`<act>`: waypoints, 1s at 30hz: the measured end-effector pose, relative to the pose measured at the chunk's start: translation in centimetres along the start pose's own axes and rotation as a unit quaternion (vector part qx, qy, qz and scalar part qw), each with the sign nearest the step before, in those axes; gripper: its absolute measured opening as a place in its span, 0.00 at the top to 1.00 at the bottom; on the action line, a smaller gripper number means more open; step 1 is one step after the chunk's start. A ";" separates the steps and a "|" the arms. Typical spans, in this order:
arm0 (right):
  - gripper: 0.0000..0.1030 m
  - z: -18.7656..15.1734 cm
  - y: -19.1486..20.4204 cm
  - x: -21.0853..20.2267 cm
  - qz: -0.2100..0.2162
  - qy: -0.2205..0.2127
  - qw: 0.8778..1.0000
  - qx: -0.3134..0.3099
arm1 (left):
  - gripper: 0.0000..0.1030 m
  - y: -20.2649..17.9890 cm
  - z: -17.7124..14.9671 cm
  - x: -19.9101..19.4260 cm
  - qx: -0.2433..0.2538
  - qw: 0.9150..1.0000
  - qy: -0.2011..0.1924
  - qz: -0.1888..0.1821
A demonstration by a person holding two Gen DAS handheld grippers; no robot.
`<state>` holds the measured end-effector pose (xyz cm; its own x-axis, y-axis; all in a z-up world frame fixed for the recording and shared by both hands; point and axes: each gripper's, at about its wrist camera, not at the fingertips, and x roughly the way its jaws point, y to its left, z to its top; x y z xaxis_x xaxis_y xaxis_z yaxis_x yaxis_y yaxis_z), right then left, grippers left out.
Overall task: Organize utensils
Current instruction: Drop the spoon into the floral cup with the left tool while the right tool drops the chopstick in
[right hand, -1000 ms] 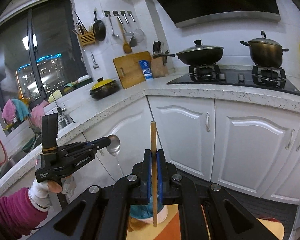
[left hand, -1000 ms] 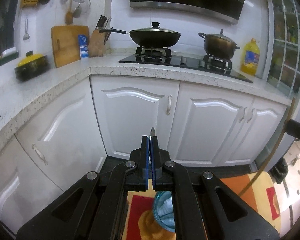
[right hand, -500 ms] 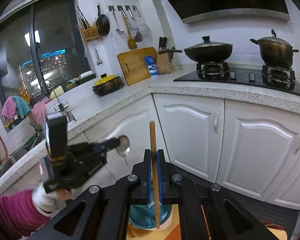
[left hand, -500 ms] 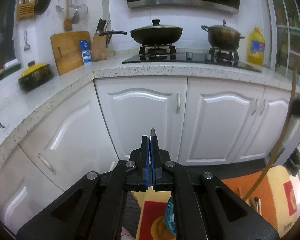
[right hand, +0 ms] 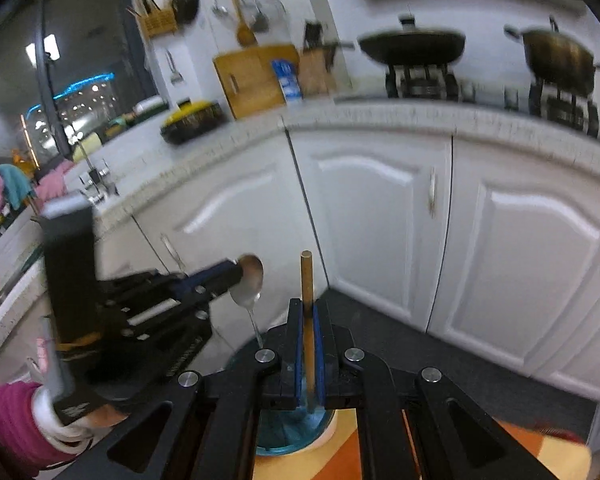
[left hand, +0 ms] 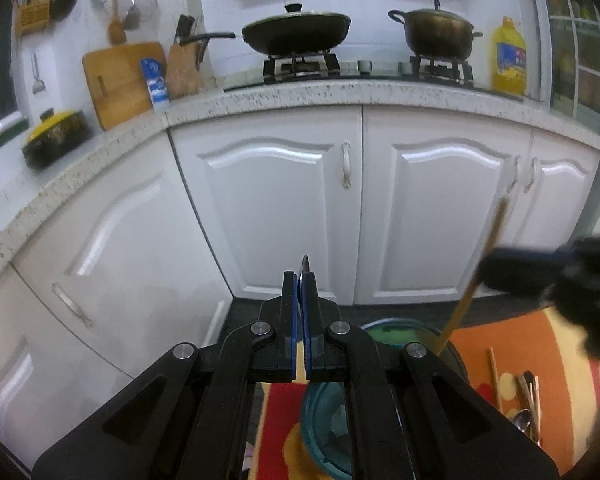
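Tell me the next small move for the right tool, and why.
Probably lower the right tool straight down and then open it. It is shut on the chopstick, which stands upright with its lower end over the blue cup. The left tool holds a spoon beside it, so keep clear of that.

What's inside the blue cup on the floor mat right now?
The blue cup takes the lower end of the wooden chopstick clamped by the right gripper. Both grippers' bodies cover most of its interior, so other contents can't be seen.
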<state>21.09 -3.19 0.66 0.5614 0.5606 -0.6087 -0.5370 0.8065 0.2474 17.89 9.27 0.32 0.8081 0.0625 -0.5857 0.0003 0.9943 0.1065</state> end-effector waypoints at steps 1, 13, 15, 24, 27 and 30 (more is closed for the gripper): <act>0.95 -0.3 -0.4 0.5 0.000 0.003 1.000 0.006 | 0.99 0.0 -0.1 0.2 -0.004 1.000 0.003 -0.003; 0.86 -2.3 -2.5 0.7 0.009 0.020 0.998 0.051 | 0.64 0.3 -0.6 -0.2 -0.042 0.998 0.027 -0.046; 0.72 -2.7 -2.6 0.3 0.009 0.018 0.998 0.057 | 0.63 0.4 -0.7 -0.5 -0.044 0.998 0.028 -0.046; 0.69 -4.9 -1.7 -2.0 -0.007 0.014 0.998 0.055 | 0.61 0.3 -1.7 -3.4 -0.045 0.998 0.022 -0.039; 0.65 -5.6 -1.3 -3.2 -0.015 0.006 0.998 0.053 | 0.61 -0.1 -1.8 -4.7 -0.039 0.998 0.013 -0.038; 0.63 -6.4 -0.8 -4.5 -0.028 -0.001 0.999 0.045 | 0.61 -0.5 -2.1 -6.1 -0.036 0.999 0.003 -0.039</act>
<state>15.00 -7.58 -1.59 0.5910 0.5142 -0.6215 -0.4462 0.8503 0.2792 11.73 8.59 2.17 0.8035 -0.0147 -0.5951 0.0205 0.9998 0.0030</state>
